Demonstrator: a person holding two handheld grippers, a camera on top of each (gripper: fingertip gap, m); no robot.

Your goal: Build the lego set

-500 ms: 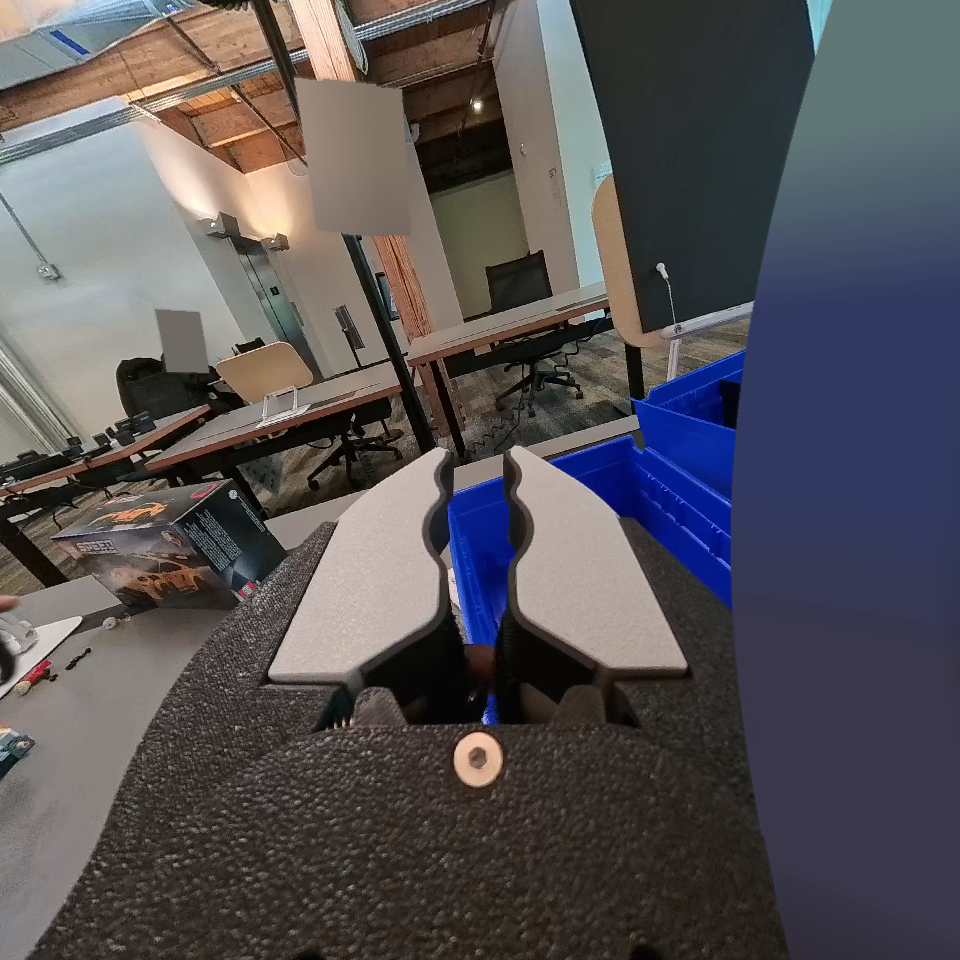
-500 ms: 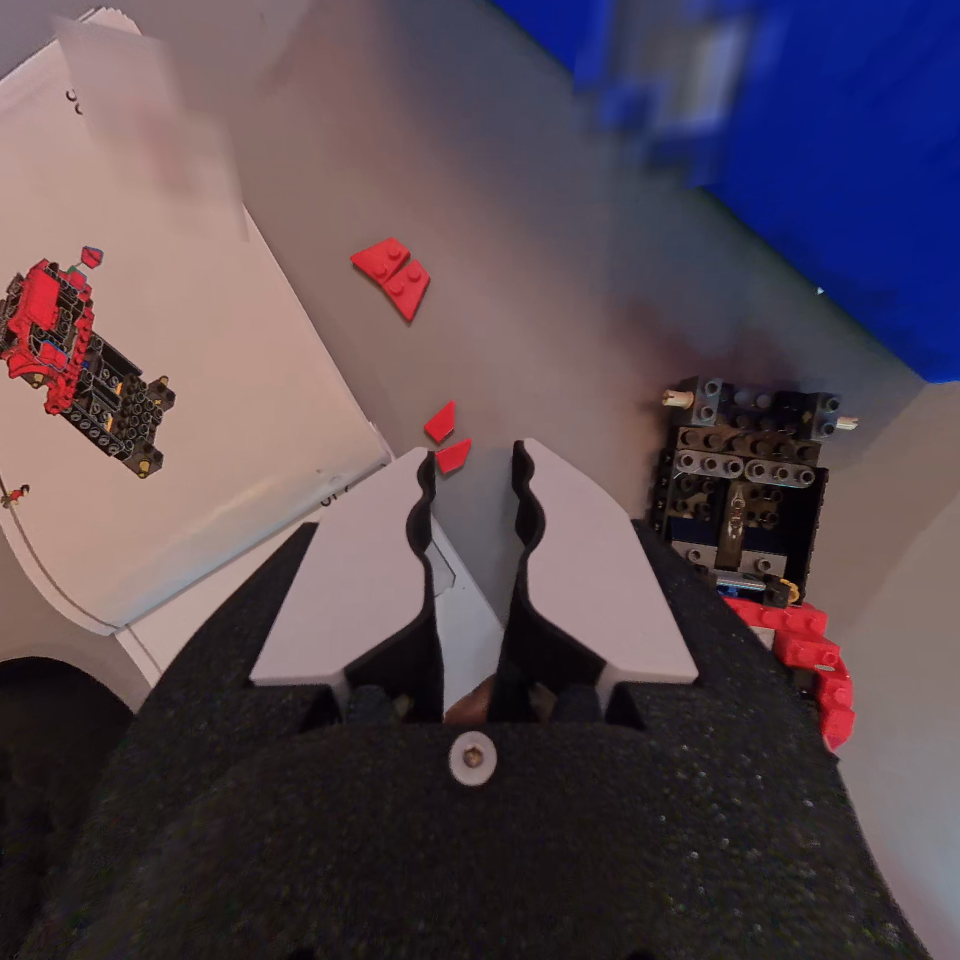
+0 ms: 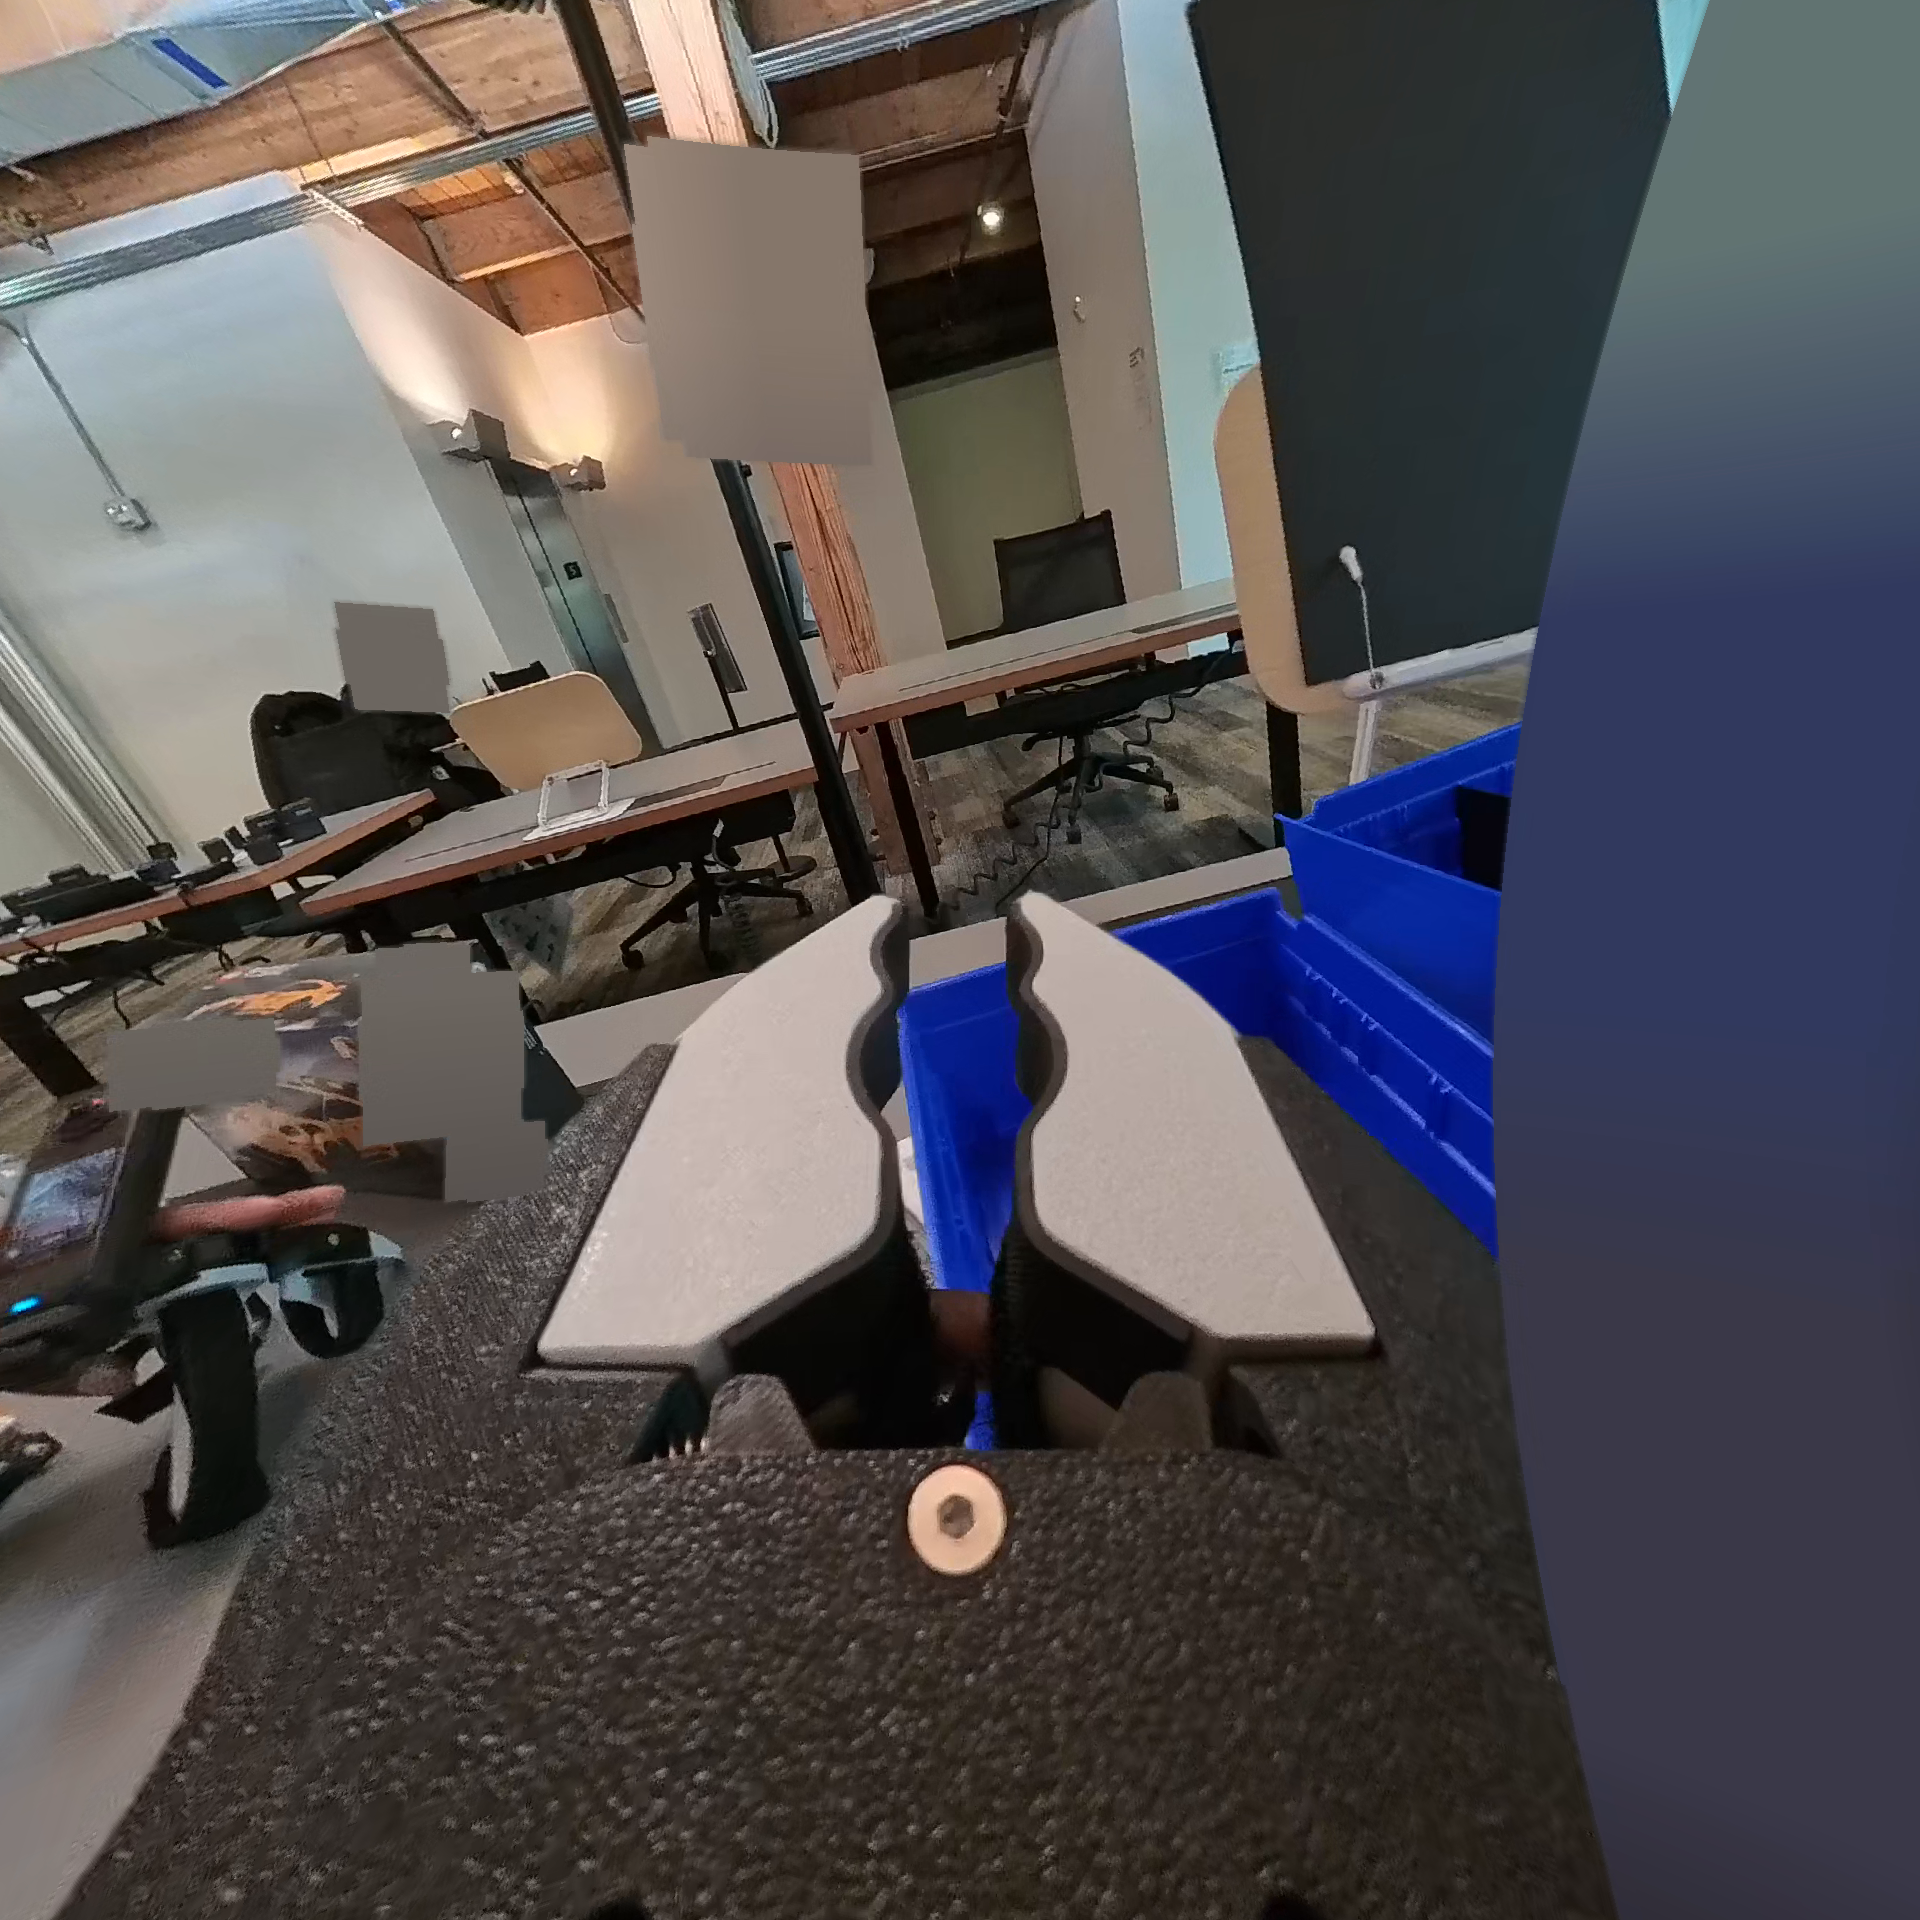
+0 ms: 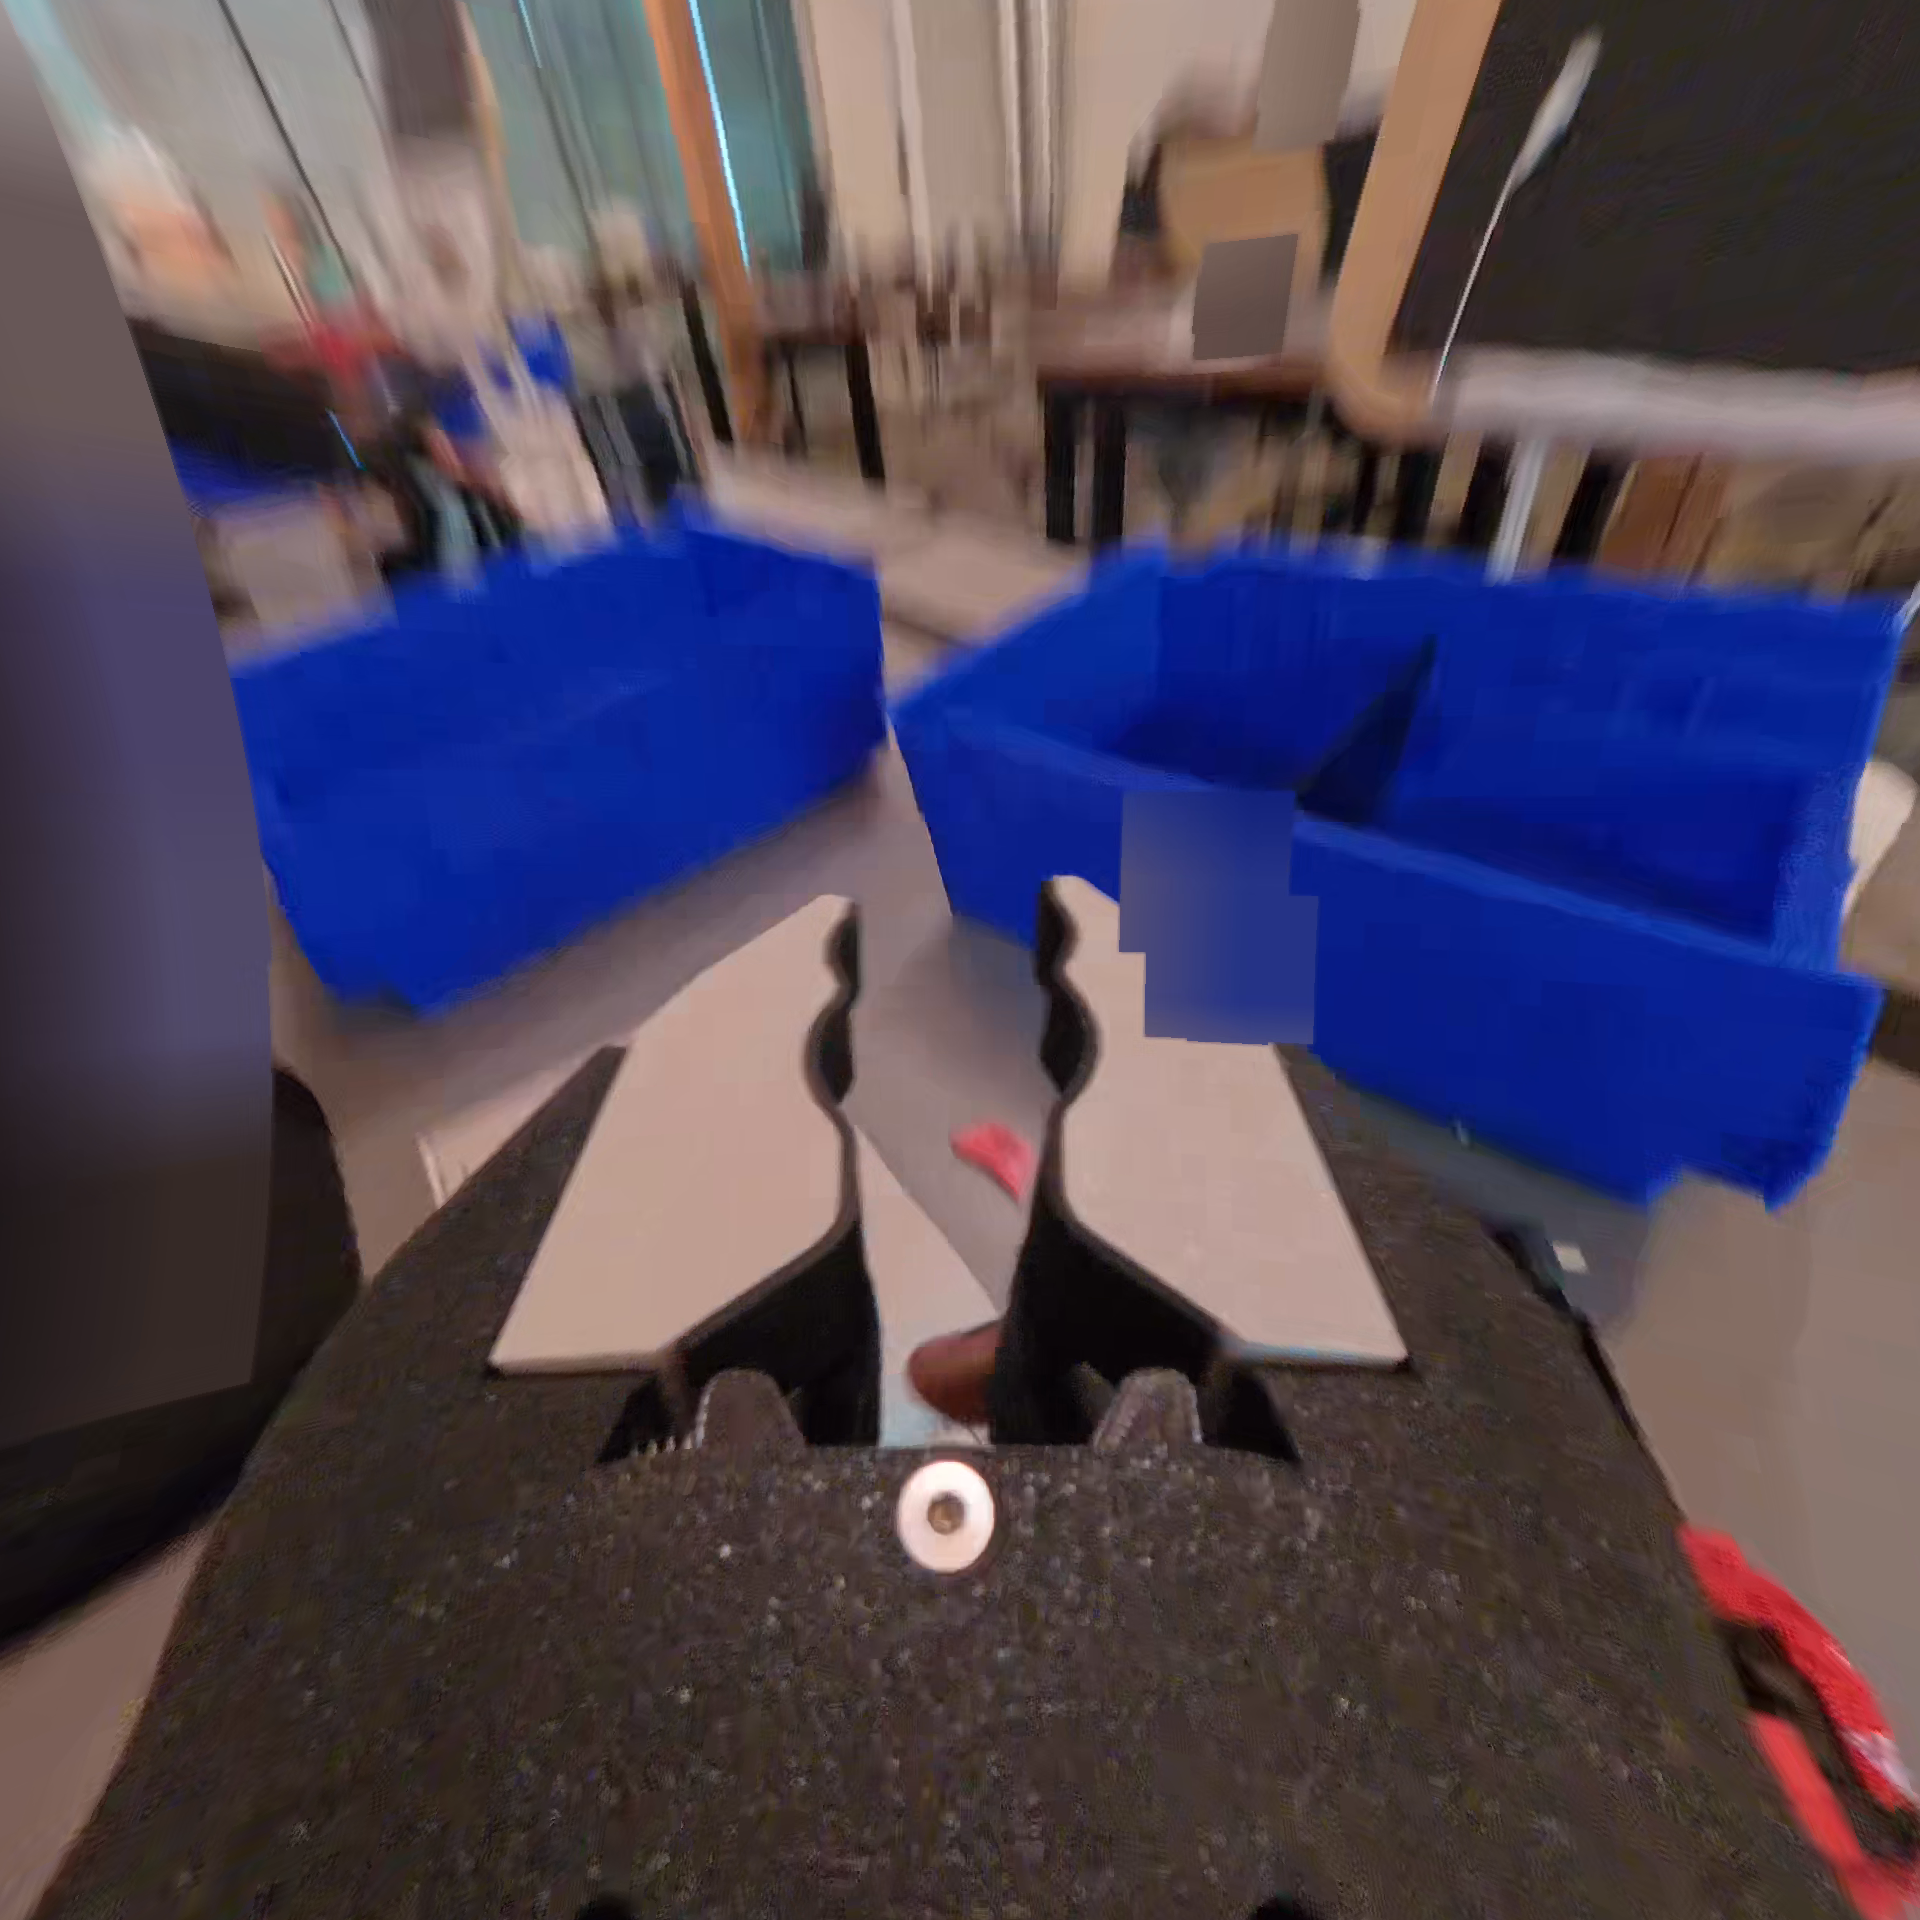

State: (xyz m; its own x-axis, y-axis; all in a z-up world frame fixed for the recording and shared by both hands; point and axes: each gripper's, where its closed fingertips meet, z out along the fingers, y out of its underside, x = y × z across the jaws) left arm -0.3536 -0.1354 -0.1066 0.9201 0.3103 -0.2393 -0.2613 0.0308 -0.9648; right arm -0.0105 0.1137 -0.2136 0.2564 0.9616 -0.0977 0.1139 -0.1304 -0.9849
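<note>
My left gripper [image 3: 956, 920] is empty, its jaws a narrow gap apart, held up in front of a blue bin [image 3: 1195, 997]. My right gripper [image 4: 951, 909] is open and empty above the grey table, pointing toward two blue bins. A small red Lego piece [image 4: 992, 1148] lies on the table between its fingers, beside a white instruction page [image 4: 920, 1257]. The red edge of the Lego model [image 4: 1813, 1704] shows at the lower right. The right wrist view is blurred by motion.
The left blue bin [image 4: 540, 769] and the divided blue bin [image 4: 1558, 914] stand side by side on the table. A Lego box [image 3: 301, 1081] lies at the left. The other gripper [image 3: 218, 1309], with a person's finger on it, shows at the lower left. There is about 45 centimeters between the tips of the two grippers.
My right gripper has tilted up from looking down at the table and model to facing the bins, and its jaws stand wider. The other gripper has come into the left view.
</note>
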